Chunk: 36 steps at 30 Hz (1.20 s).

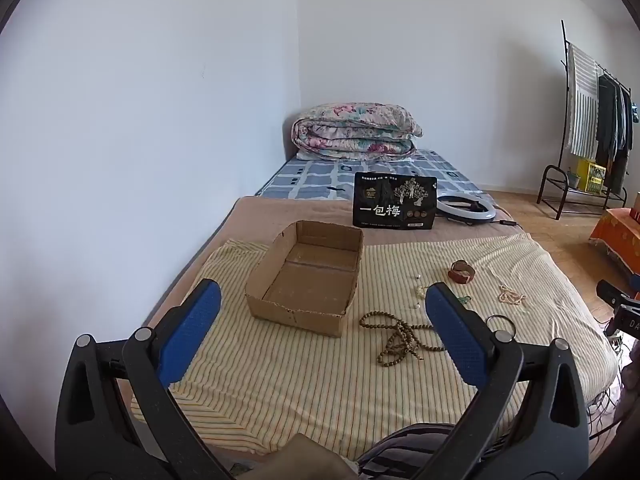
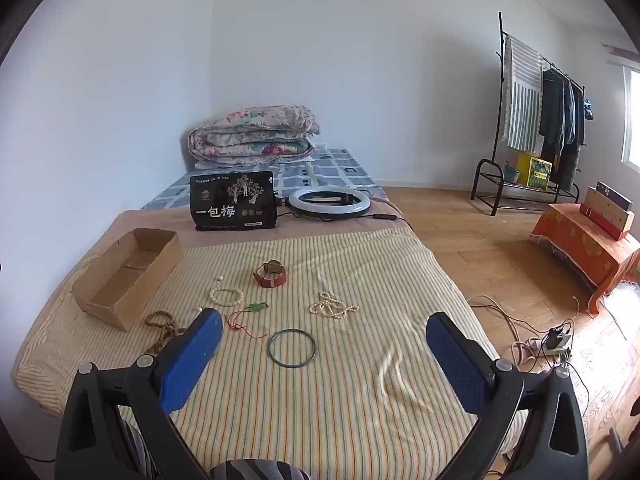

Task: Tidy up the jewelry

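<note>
An open, empty cardboard box [image 1: 308, 276] [image 2: 128, 276] sits on a striped cloth [image 2: 320, 380] on the bed. Jewelry lies to its right: brown wooden beads [image 1: 394, 336] [image 2: 160, 326], a red-strap watch [image 2: 271, 274] [image 1: 462, 271], a white bead bracelet [image 2: 226, 296], a pearl necklace [image 2: 330, 307] [image 1: 511, 295], a green pendant on red cord [image 2: 250, 312], and a dark bangle [image 2: 292, 349] [image 1: 499, 322]. My left gripper [image 1: 320, 308] is open above the near side of the cloth, facing the box. My right gripper [image 2: 324, 332] is open, just short of the bangle. Both are empty.
A black snack bag [image 2: 234, 202] stands behind the cloth beside a ring light [image 2: 329, 200]. A folded floral quilt [image 1: 354, 130] lies at the bed's far end. The wall is close on the left. A clothes rack [image 2: 536, 120], an orange-covered stand [image 2: 588, 240] and a power strip with cables [image 2: 554, 344] are on the floor to the right.
</note>
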Motion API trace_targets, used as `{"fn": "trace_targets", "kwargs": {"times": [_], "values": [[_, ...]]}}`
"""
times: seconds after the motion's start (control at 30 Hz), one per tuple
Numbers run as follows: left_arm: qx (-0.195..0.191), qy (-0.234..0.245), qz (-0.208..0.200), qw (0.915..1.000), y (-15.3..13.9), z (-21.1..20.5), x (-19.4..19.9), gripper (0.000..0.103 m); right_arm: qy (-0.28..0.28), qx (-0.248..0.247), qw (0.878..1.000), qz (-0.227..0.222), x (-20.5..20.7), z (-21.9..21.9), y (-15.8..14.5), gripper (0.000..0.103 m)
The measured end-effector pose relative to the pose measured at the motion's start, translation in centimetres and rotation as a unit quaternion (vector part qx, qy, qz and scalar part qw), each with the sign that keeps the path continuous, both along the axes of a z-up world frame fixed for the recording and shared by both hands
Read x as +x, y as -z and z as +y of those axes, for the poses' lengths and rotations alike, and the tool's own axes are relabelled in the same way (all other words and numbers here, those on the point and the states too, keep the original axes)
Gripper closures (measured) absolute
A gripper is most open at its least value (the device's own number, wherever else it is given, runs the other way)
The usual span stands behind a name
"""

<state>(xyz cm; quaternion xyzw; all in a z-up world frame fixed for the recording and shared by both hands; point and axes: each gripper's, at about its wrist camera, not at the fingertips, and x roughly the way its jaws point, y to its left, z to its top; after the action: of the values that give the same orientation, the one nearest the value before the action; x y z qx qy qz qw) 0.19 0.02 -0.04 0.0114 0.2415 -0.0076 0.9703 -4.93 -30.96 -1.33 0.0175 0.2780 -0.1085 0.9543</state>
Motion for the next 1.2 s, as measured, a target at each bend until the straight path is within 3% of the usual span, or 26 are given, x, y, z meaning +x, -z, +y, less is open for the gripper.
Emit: {"fn": "trace_targets", "kwargs": {"times": [1.2], "values": [[-0.018, -0.003, -0.021, 0.9996, -2.4, 0.7, -0.3, 0.000, 0.000, 0.000, 1.000, -0.007, 0.0, -0.3, -0.5, 0.000]]}}
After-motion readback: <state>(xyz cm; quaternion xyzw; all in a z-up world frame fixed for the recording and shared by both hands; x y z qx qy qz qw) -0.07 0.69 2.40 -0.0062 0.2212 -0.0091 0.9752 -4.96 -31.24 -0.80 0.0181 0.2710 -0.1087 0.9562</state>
